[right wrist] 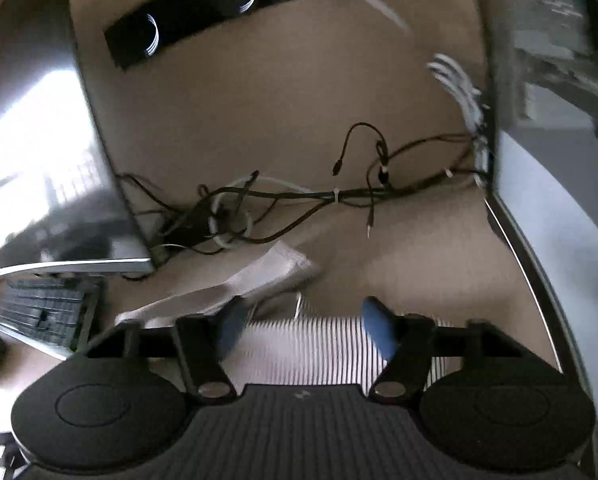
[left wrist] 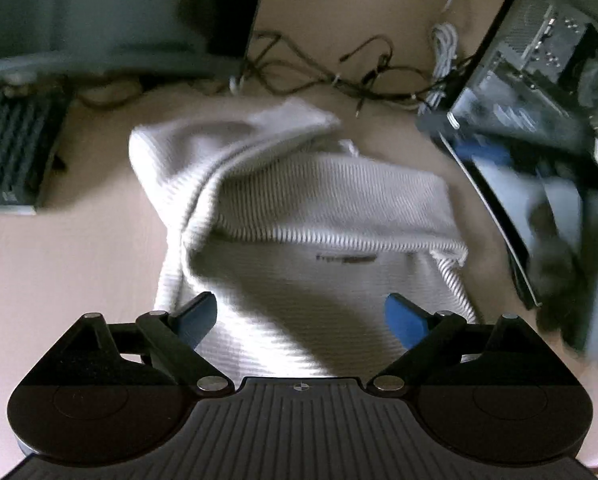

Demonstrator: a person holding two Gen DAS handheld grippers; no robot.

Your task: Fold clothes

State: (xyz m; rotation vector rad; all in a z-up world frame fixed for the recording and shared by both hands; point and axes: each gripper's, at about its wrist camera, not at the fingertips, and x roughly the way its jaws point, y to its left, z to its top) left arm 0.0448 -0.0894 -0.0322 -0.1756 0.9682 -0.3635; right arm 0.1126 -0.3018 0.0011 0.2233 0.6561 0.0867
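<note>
Both my jaws gape, empty, above the white ribbed sweater [left wrist: 299,208] on the tabletop [left wrist: 59,264]; best pinch its edge squarely.

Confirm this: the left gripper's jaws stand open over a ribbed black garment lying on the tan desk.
Not right. The garment is white, not black, as the left wrist view shows. The left gripper does stand with its jaws open over it on the tan desk.

Bare desk [left wrist: 59,264] lies open left of the garment [left wrist: 299,208]; tangled cables [left wrist: 339,80] crowd behind it.
</note>
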